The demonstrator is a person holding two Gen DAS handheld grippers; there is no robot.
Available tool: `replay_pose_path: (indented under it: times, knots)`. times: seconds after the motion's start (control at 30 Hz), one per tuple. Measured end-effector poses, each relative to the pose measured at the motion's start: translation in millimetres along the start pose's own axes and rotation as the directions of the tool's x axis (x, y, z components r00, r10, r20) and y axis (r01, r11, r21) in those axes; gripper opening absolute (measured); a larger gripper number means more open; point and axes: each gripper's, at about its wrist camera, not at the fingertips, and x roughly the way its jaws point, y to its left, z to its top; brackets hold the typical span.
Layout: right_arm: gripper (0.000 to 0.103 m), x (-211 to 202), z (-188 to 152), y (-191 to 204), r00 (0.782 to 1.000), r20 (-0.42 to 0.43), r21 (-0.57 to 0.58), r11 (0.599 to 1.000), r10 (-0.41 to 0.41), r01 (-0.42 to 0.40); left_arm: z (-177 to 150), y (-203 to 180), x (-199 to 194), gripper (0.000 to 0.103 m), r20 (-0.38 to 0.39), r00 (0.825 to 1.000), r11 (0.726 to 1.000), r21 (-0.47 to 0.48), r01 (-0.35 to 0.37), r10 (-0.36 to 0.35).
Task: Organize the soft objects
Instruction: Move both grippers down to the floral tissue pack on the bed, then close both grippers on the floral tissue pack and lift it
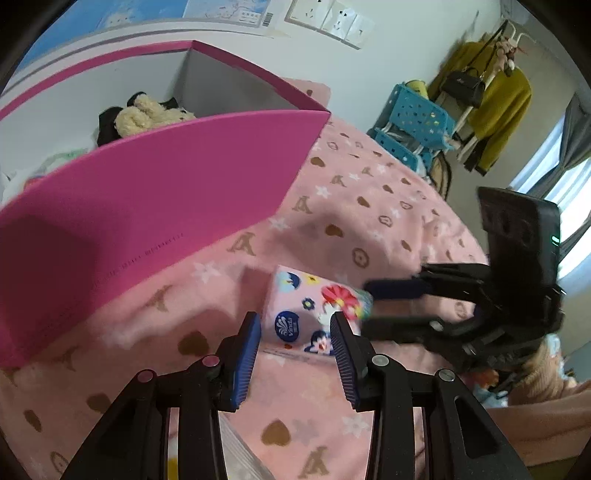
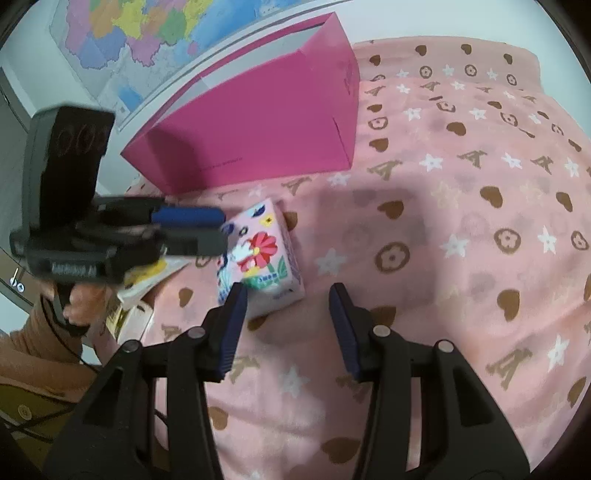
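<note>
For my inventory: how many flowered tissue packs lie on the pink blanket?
1: the flowered pink tissue pack lies on the pink blanket, before the magenta box. Others may be hidden.

The tissue pack (image 1: 308,317) is showing a blue round logo (image 1: 287,329) reading "Vinda". Tiny print along the pink box (image 2: 258,122) and words on the wall map (image 2: 147,40) are looking too small to read.

A wall map (image 2: 155,33) hangs behind the bed. Wall sockets (image 1: 332,18), a blue plastic rack (image 1: 413,122) and a mustard coat (image 1: 491,103) with a black handbag (image 1: 463,86) stand beyond.
</note>
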Motion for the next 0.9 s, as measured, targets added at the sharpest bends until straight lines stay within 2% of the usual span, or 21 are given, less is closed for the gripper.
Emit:
replay_pose_path:
  times: [0.2, 0.37, 0.47, 0.77, 0.8, 0.9]
  knots:
    - [0.049, 9, 12, -1, 1.0, 0.016, 0.012, 1.0, 0.026, -0.027, -18, -8, -7, 0.038, -0.011, 1.0, 1.0, 0.01, 0.027, -0.027]
    - [0.049, 14, 16, 1, 0.999, 0.024, 0.033, 0.998, 0.045, -0.046, -21, -6, -12, 0.038, 0.017, 0.998, 0.998, -0.019, -0.063, 0.063]
    - [0.049, 10, 14, -4, 0.998, 0.029, 0.065, 0.996, 0.055, -0.057, -23, -12, -14, 0.038, 0.034, 0.993, 0.994, 0.004, -0.112, 0.112]
    - [0.049, 6, 2, -4, 0.997, 0.038, 0.083, 0.994, 0.067, -0.07, -20, -21, -5, 0.035, 0.033, 0.996, 0.996, 0.006, -0.085, 0.085]
    - [0.042, 6, 2, -4, 0.997, 0.037, 0.08, 0.995, 0.065, -0.068, -21, -22, -4, 0.035, 0.033, 0.996, 0.996, 0.003, -0.085, 0.085]
    - [0.041, 7, 2, 0, 0.998, 0.03, 0.067, 0.996, 0.062, -0.063, -22, -24, -4, 0.035, 0.035, 0.996, 0.996, -0.007, -0.085, 0.086]
